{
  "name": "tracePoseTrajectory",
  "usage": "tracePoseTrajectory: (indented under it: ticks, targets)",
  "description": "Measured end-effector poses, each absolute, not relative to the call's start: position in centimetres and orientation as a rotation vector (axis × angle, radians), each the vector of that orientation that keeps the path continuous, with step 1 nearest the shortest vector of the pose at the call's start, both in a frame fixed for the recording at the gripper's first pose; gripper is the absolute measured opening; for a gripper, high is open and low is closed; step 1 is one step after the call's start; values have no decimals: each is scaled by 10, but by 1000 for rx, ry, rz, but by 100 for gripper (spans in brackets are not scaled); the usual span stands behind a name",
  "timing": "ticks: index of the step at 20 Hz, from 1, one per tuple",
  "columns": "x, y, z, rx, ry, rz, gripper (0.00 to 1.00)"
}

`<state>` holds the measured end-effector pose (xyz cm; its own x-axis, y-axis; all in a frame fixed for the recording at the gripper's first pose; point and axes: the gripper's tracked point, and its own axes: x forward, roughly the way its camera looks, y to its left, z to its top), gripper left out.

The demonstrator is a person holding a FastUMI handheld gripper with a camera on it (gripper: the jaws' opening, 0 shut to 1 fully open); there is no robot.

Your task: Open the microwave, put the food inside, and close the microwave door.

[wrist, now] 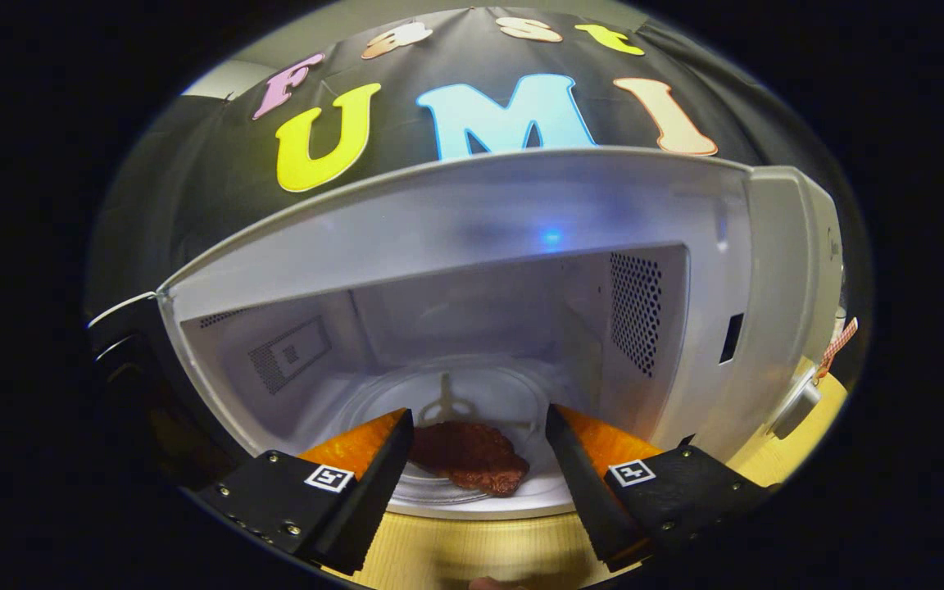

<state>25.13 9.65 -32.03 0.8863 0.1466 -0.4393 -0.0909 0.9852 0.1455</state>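
Observation:
A white microwave (488, 213) stands open in front of me, its dark door (124, 344) swung out to the left. A brown piece of food (469, 456) lies on the glass turntable (456, 401) near the front of the cavity. My gripper (478, 419) is open at the cavity's mouth. The food lies between and just beyond the fingertips, and neither finger touches it.
The microwave's control panel with a round knob (796, 403) is on the right side. A red checked tag (839, 344) hangs beside it. The microwave rests on a light wooden table (480, 553). A perforated vent (634, 310) covers the cavity's right wall.

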Motion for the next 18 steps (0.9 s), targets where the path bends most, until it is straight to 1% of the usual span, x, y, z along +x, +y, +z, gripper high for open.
tracePoseTrajectory:
  ticks: [4,5,12,13,18]
  targets:
    - [213,109,-270,40,414,205,98]
    - [192,111,-254,15,398,224,98]
    - [121,119,-156,10,285,259,97]
    - [119,120,-149,15,272,261,97]
    - [62,141,-109,51,246,309,97]
